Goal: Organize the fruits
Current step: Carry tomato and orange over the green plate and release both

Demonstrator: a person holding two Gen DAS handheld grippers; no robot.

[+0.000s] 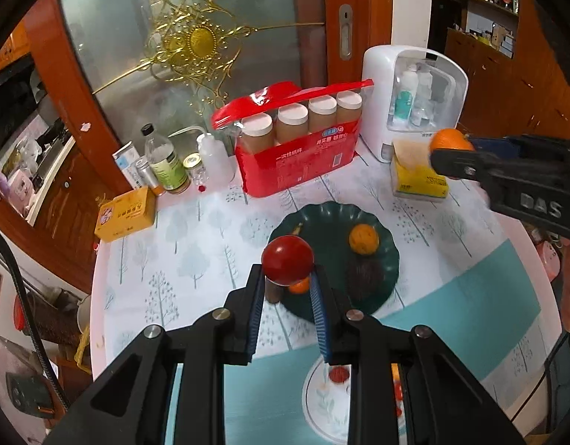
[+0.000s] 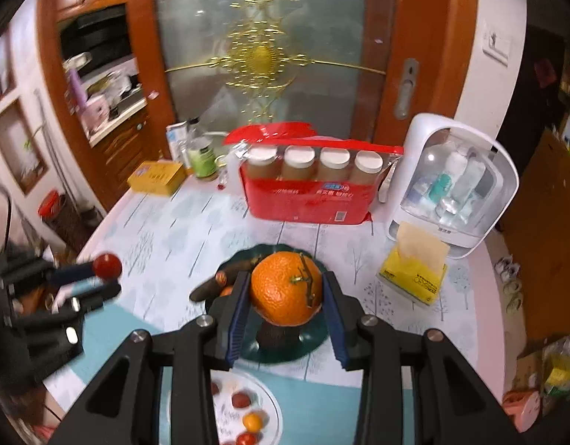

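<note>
While both grippers hang above the table [image 2: 166, 222], the left gripper [image 1: 288, 278] squeezes a round red tomato [image 1: 288, 259] and the right gripper [image 2: 287, 289] squeezes a big orange [image 2: 287, 288]. The orange's stem [image 2: 305, 278] points up at the camera. Under them sits a dark green plate [image 1: 387, 259] with a smaller orange [image 1: 363, 239] and a brown fruit [image 1: 364, 274]. A red bag of cups [image 2: 311, 193] and a yellow tissue box [image 2: 414, 278] stand behind. A white plate [image 2: 268, 400] with small fruits lies nearest.

Only two things read clearly — "DAS" in raised letters on the right gripper [image 1: 450, 161]. The red bag [image 1: 298, 159] by the table's far edge says "一次性纸杯".
</note>
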